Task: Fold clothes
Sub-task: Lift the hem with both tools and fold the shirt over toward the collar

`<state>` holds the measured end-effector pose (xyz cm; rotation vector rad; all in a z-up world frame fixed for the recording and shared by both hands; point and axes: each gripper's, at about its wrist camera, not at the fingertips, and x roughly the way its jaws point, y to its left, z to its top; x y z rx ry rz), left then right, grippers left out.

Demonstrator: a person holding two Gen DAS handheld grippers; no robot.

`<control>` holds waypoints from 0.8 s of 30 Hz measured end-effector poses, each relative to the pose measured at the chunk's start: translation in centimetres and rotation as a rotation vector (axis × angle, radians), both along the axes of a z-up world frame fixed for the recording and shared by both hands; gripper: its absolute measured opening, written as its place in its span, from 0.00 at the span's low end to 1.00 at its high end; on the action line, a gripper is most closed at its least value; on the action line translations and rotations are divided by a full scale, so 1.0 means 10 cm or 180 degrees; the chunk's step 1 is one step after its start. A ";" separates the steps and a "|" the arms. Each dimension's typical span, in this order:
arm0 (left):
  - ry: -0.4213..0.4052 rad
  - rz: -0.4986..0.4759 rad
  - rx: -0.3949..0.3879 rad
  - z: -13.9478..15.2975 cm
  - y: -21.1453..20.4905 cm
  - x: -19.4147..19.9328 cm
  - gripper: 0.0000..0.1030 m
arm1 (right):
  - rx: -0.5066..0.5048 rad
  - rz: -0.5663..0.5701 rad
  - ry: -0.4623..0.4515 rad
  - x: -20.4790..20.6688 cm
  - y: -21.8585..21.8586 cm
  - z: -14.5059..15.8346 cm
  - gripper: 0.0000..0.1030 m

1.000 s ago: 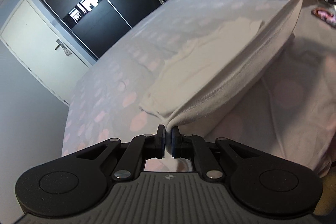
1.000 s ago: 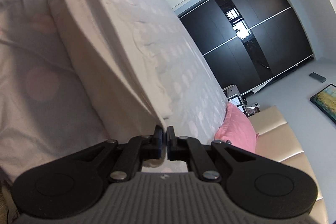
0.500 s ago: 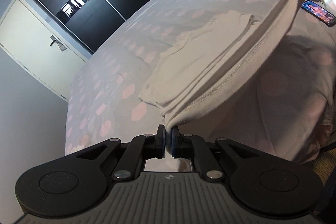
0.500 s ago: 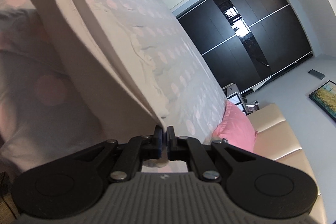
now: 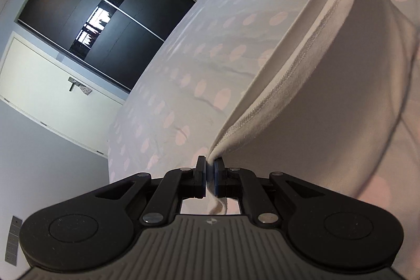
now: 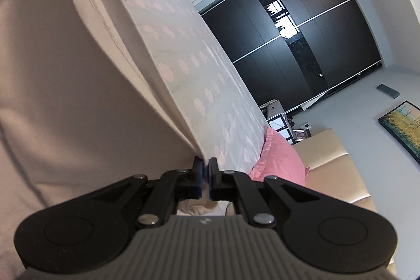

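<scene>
Beige garment stretched between two clamped grippers above the bed

The left gripper (image 5: pixel 209 172) is pinched on one hemmed corner of the beige garment (image 5: pixel 328 85), and the right gripper (image 6: pixel 206 171) is pinched on the opposite corner; the cloth rises toward one o'clock in the left view and eleven o'clock in the right, hanging over the dotted bedspread (image 5: pixel 189 64). To do this well, I judge: keep the hem taut and level, both grips firm, then lower evenly so corners align without wrinkles.
</scene>
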<state>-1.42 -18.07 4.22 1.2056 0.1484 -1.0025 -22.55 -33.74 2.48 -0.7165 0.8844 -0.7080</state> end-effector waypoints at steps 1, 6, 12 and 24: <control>-0.0016 -0.0004 0.0033 -0.03 -0.10 0.08 0.04 | 0.0017 -0.0013 0.0003 0.09 -0.09 -0.01 0.04; 0.0071 0.0107 0.0229 -0.28 -0.60 0.53 0.04 | 0.0201 -0.0096 0.0019 0.62 -0.60 -0.14 0.04; 0.0368 0.0318 0.0403 -0.75 -1.09 1.05 0.04 | 0.0475 -0.0164 0.0129 1.11 -1.11 -0.57 0.04; 0.0775 0.0602 0.0364 -1.36 -1.41 1.59 0.04 | 0.0730 -0.0352 0.0160 1.62 -1.70 -1.26 0.04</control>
